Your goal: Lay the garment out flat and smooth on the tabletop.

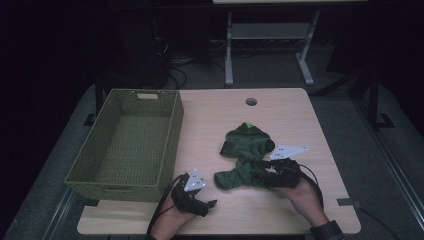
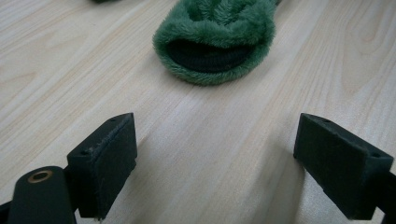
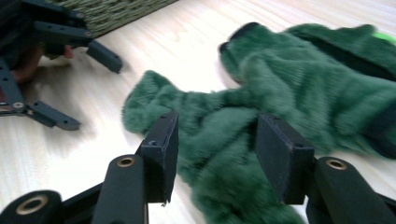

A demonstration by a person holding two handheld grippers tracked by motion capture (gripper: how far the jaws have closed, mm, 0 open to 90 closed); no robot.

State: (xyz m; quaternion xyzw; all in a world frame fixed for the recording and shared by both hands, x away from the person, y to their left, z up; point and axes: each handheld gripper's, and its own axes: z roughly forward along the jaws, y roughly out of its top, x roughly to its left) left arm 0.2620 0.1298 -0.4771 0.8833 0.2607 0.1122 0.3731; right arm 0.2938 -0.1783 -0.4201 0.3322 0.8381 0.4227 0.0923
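The work in hand looks like putting the green fleece garment point(image 1: 247, 159) into the woven basket point(image 1: 172, 130), and judged from how things lie it is barely begun: the garment is spread on the desk point(image 1: 280, 107) at about 4 o'clock from the basket, well apart from it, hood toward 12 o'clock and a sleeve trailing toward 7 o'clock. The basket sits at the desk's 9 o'clock side with nothing visible inside, only its woven floor. The right gripper point(image 3: 217, 140) comes in at 5 o'clock, its jaws partly closed and straddling a bunched fold of the fleece; in the right gripper view the fabric lies between the pads, but a gap shows on each side, so it does not seem pinched yet. The left gripper point(image 2: 215, 154) rests low over the desk at 6 o'clock, near the basket's front corner, with its jaws released and wide apart and nothing but bare wood between them; the cuff of the trailing sleeve point(image 2: 215, 44) lies ahead of it at 12 o'clock in its own view, not touched. What remains, by this reading, is the clamp, the lift, the carry toward 9 o'clock and the drop into the basket.
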